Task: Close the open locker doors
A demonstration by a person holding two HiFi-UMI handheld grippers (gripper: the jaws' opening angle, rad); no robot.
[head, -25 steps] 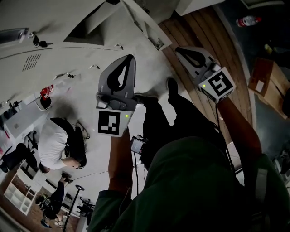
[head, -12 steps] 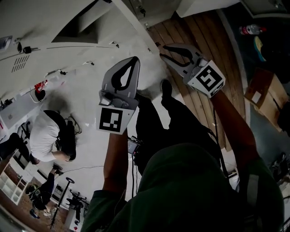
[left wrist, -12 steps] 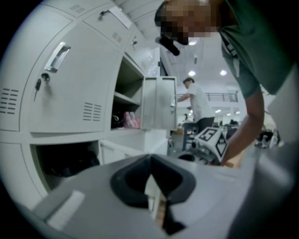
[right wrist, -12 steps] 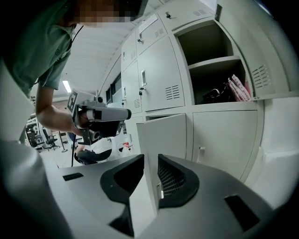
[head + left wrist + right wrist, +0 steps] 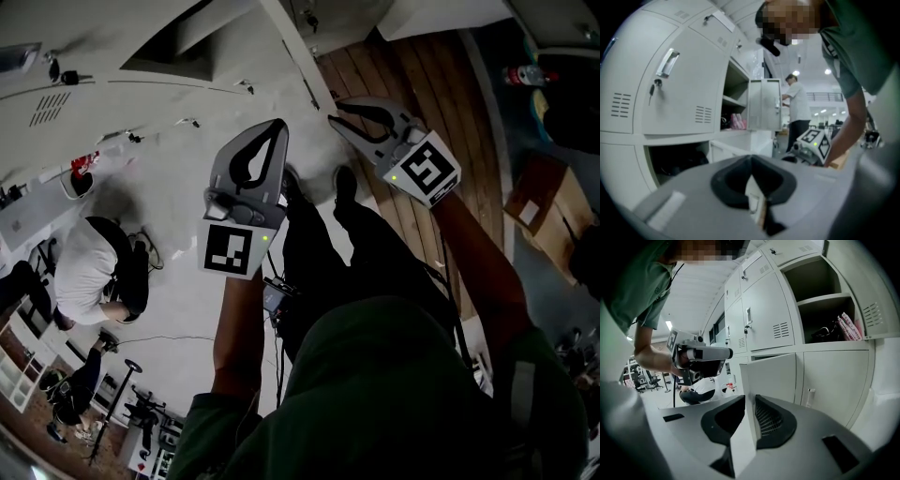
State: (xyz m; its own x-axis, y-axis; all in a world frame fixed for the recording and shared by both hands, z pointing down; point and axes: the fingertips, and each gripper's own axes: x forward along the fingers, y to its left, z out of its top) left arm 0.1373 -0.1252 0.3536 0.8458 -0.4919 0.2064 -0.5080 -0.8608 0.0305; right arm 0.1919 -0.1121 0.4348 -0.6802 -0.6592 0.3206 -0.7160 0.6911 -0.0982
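White lockers (image 5: 679, 84) fill the left gripper view. One low door (image 5: 773, 376) stands open, edge-on to my right gripper (image 5: 749, 397). The right jaws have just been opening, and the door's edge stands between the fingertips; I see no pad pressing on it. An upper compartment (image 5: 825, 310) is open too, with pink things (image 5: 848, 326) and a dark bag (image 5: 825, 333) inside; its door (image 5: 764, 110) swings out. My left gripper (image 5: 277, 124) hangs shut beside the right gripper (image 5: 339, 111), with nothing in it. A dark open bay (image 5: 677, 159) lies below.
A person in a white shirt (image 5: 89, 272) crouches on the pale floor at the left. Wood flooring (image 5: 422, 66) runs to the right, with cardboard boxes (image 5: 539, 206) and a bottle (image 5: 525, 75) beyond. My own legs are below the grippers.
The right gripper's jaws went from shut to open and it swung left toward the open door's edge. The left gripper shifted slightly to the right.
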